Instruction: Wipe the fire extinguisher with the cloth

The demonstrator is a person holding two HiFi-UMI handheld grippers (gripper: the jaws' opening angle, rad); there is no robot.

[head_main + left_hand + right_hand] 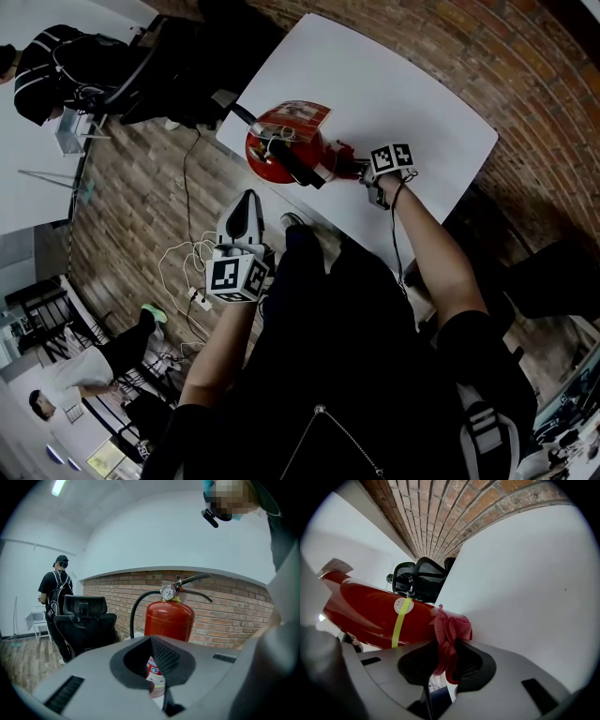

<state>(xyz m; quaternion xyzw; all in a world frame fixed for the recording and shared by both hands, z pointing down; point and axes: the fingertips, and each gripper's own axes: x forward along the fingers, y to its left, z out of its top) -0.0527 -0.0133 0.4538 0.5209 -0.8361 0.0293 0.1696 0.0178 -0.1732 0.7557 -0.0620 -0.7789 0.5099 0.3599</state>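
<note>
Head view: the red cylindrical fire extinguisher [281, 155] stands upright on the white table [412, 103], with your right gripper [354, 169] at its side and your left gripper [246, 220] well back. Left gripper view: jaws closed on nothing. Right gripper view: jaws clamp the pink cloth [449, 630] against the cylinder, so wipe along its upright axis.

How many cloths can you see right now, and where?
1: a pink cloth pinched in the right gripper, against the fire extinguisher on the white table. Others may be hidden.
</note>
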